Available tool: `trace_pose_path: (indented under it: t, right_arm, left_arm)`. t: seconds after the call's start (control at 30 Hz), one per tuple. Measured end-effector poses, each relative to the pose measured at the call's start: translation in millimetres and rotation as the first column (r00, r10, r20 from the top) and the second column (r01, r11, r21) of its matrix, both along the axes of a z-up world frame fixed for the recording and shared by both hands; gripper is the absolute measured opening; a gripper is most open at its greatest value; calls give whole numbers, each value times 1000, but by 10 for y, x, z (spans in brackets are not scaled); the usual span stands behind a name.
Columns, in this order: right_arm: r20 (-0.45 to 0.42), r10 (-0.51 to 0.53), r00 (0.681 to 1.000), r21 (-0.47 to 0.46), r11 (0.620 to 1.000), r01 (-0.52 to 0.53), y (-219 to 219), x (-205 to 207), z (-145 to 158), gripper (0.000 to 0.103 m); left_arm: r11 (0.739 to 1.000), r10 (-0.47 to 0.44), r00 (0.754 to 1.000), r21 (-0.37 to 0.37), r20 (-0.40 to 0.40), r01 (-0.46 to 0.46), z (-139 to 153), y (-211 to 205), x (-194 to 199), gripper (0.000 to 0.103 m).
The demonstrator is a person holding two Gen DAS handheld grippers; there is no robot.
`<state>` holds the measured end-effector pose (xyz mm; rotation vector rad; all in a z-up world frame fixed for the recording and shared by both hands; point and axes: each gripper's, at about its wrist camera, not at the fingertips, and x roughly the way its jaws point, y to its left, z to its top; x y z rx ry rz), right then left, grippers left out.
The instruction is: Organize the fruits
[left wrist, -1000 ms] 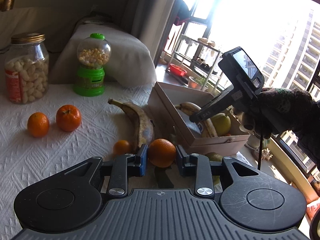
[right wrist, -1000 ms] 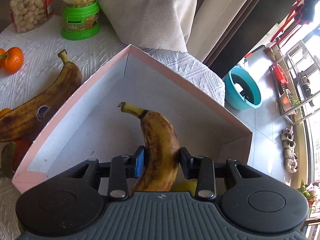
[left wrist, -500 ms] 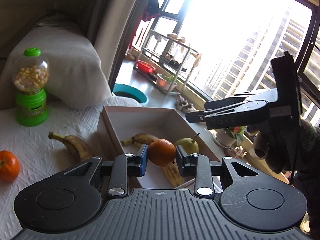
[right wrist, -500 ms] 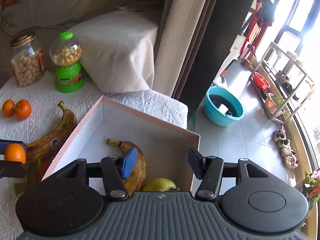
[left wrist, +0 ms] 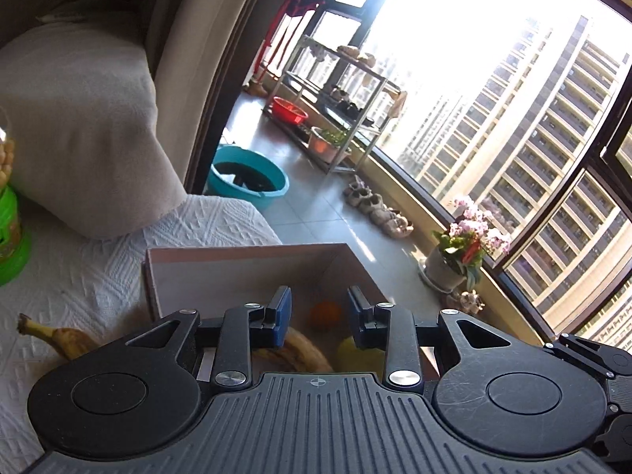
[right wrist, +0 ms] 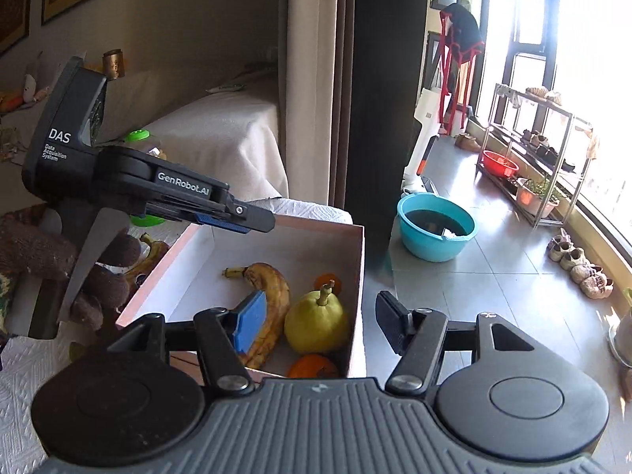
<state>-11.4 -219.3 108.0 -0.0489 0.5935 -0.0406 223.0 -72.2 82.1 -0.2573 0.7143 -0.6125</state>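
The pink-rimmed box holds a spotted banana, a pear and two oranges. One banana lies on the white cloth, left of the box. The left gripper stands apart with nothing between its pads, above the box. The right gripper has just been opening, empty. The box sits near the table's far-right edge; open room lies above it.

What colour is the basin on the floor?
Teal blue basin, clearest in the right wrist view.
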Motion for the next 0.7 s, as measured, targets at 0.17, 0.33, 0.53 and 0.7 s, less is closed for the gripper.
trace_pose_path:
  t: [0.17,0.33,0.53,0.7]
  right_arm:
    - [16,82,996,33,996,-83,260,-169,-221,62]
    - [50,155,987,17,988,-156,641,-360,-387,62]
    - [51,194,980,19,981,-195,993,-477,-660,62]
    - [9,178,984,-21,984,-178,1135,-467,-890,62]
  left_arm:
    - [978,137,982,140,128,-155,66,733,-506,34]
    - [884,322,922,281,214,-374,22,1413,-807,34]
    - [796,517,840,268,166,-543,-120,2087,-884,34]
    - [792,541,830,252,133,-557,-259,2204,-823,34]
